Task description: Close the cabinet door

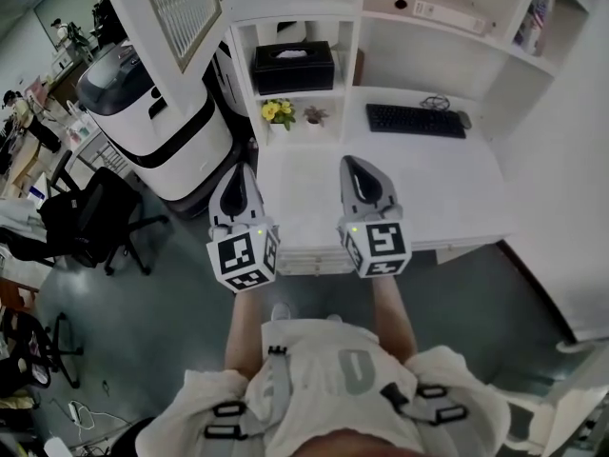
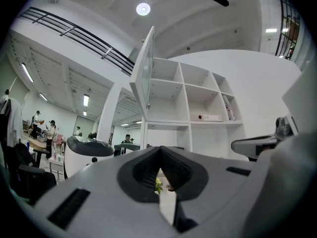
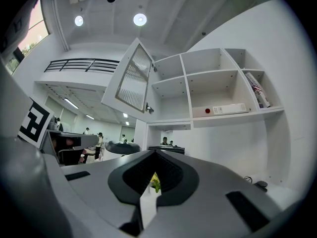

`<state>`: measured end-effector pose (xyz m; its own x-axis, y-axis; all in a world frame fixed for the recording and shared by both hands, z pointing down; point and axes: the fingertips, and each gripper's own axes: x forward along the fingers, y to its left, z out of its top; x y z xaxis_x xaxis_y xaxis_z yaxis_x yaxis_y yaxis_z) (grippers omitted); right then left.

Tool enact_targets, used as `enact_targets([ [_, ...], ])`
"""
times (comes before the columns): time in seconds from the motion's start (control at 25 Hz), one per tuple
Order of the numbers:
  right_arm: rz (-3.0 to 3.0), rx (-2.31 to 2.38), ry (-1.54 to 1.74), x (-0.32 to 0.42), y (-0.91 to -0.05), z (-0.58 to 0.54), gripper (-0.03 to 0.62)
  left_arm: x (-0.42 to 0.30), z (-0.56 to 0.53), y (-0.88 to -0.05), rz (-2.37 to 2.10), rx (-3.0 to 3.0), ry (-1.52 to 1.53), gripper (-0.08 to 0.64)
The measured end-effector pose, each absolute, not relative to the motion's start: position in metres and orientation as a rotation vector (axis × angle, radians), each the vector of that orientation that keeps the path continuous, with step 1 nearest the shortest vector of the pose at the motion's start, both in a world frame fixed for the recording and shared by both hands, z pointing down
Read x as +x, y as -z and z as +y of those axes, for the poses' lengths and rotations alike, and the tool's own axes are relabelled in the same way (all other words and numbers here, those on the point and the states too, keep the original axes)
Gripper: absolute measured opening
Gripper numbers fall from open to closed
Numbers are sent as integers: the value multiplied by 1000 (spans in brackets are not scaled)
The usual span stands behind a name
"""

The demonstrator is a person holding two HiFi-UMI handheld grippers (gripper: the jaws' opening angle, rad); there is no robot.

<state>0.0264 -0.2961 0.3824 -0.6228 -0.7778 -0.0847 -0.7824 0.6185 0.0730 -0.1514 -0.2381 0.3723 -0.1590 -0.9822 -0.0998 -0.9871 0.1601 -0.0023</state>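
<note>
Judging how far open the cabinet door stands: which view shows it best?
Right gripper view: the cabinet door faces it, ribbed panel whole. Left gripper view shows it nearly edge-on; head view crops it.

I see a black keyboard [image 1: 416, 120] on the white desk [image 1: 438, 184]. A black box [image 1: 292, 67], perhaps a tissue holder, sits in a shelf nook, with yellow flowers [image 1: 278, 112] below it. A black office chair [image 1: 90, 219] stands at left.

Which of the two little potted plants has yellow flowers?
The left plant, standing under the black box; the plant to its right is smaller and shows no yellow.
</note>
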Motion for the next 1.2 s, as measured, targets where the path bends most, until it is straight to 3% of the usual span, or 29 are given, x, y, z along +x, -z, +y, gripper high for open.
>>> enact_targets([
  [0.52,2772,-1004,-132,-55,-314,-279,7,-179,-226,-357,2303,-2060,-184,5],
  [0.64,2762,-891,-147,-79,-289,-267,103,-183,-220,-354,2294,-2046,-179,5],
  [0.76,2746,-820,-166,-100,-268,-259,126,-190,-216,-348,2290,-2030,-177,5],
  [0.88,2767,-719,-175,-126,-248,-248,191,-203,-209,-341,2306,-1997,-157,5],
  [1.2,2719,-546,-183,-159,-178,-230,208,-233,-195,-325,2343,-1934,-193,5],
])
